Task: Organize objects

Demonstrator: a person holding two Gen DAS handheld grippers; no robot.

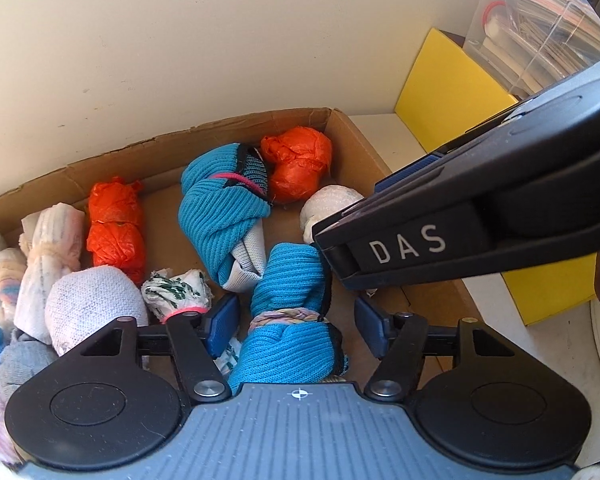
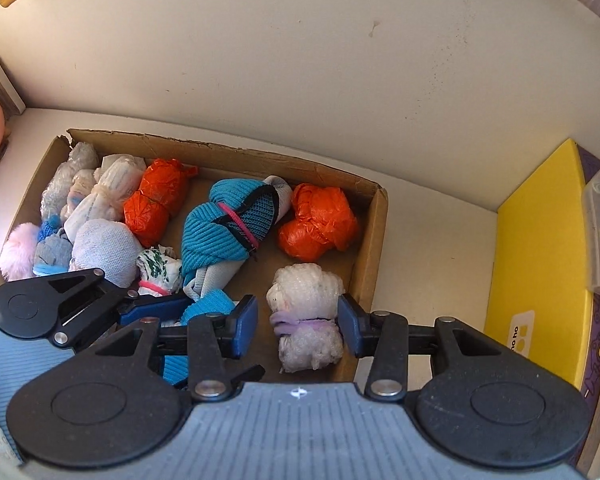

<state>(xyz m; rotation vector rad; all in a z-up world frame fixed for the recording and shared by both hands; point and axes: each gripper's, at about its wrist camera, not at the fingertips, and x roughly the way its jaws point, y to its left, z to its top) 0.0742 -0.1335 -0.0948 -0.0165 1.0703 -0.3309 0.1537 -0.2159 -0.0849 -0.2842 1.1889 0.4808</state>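
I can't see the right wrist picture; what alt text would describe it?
The right gripper has its open fingers either side of a white bundle tied with a purple band, inside a cardboard box of orange, blue and pale bundles. A yellow box stands to its right.

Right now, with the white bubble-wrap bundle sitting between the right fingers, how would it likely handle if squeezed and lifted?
The white bubble-wrap bundle looks puffy, so it would probably compress rather than resist. It seems light for its bulk. The purple band around its middle should keep it from unrolling, though the plastic may be slightly slippery.
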